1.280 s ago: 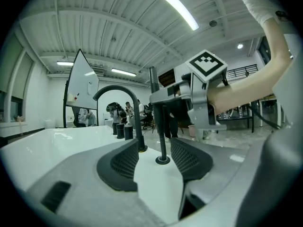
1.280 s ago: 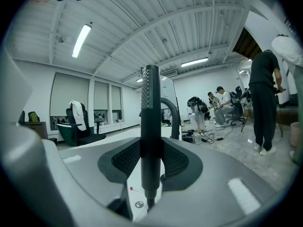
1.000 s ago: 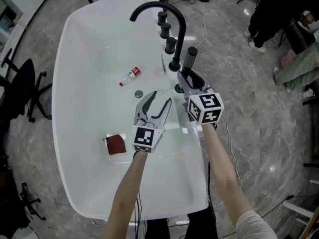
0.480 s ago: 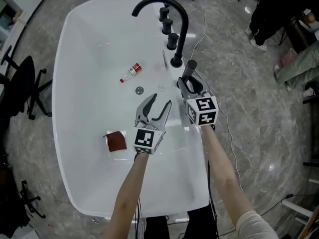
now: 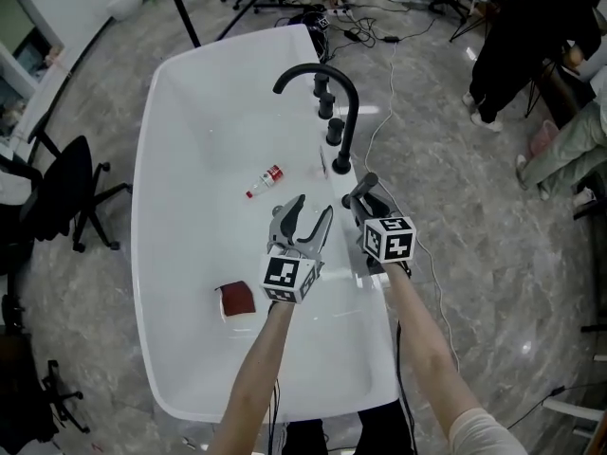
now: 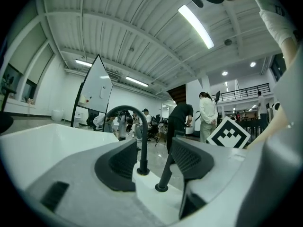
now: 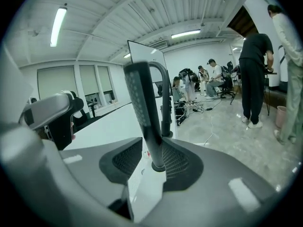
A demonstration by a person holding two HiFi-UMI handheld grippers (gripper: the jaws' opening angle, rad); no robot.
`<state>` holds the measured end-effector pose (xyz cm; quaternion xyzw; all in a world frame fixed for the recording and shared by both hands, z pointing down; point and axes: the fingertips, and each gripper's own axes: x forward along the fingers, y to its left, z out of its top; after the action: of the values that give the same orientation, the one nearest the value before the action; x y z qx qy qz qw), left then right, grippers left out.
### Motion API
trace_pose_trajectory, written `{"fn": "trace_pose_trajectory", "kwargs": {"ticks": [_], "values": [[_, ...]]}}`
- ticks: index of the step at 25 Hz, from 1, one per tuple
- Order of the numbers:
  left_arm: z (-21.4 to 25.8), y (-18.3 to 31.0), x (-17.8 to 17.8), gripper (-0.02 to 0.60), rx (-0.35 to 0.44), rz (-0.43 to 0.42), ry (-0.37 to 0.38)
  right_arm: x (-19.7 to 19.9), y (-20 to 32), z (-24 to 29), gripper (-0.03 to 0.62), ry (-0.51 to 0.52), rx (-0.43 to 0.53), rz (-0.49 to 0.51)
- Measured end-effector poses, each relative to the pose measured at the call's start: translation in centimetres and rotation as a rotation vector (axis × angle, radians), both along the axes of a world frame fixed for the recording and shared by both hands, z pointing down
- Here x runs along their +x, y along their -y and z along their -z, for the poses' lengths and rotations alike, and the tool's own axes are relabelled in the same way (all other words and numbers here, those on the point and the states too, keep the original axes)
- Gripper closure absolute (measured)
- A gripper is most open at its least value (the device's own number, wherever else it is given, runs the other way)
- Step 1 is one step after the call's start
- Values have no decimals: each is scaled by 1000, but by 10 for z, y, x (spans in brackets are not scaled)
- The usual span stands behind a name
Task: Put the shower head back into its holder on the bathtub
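Observation:
The black stick-shaped shower head [image 5: 364, 188] stands upright on the white bathtub's right rim [image 5: 375, 349], its foot in the round holder [image 7: 158, 167]. My right gripper [image 5: 366, 199] straddles it low down. Its jaws are closing with the handle [image 7: 144, 112] between them; the right pad is close against it and a gap shows at the left pad. My left gripper [image 5: 313, 207] hovers over the tub beside it. Its jaws are opening with nothing between them. Past them the shower head [image 6: 166, 171] shows further off.
A black arched tap [image 5: 332, 83] and several black knobs [image 5: 329, 112] stand further along the rim. A small red-labelled bottle [image 5: 266, 180] and a brown pad [image 5: 235, 300] lie in the tub. An office chair [image 5: 66, 197] stands at the left, people [image 5: 531, 36] and cables at the right.
The right gripper and the shower head have come down and nearer along the rim from the tap's base. The left gripper has lifted. The head view has drawn back.

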<state>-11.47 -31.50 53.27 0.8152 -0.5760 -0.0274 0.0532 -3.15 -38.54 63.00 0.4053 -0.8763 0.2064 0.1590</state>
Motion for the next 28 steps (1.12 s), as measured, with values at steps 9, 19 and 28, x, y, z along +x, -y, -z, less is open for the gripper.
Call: {"fn": "trace_pose_trajectory", "kwargs": {"ticks": [9,19,28], "values": [[144,-66,-16,401,78,41,-4,16,-52,190,527,127,135,-96],[286,-184,-5,583,195,131,41,17,-194,385,589,260,385,-87],[312,-217,8,583,236,90,125,9,-277,418,589,256,485,8]]}}
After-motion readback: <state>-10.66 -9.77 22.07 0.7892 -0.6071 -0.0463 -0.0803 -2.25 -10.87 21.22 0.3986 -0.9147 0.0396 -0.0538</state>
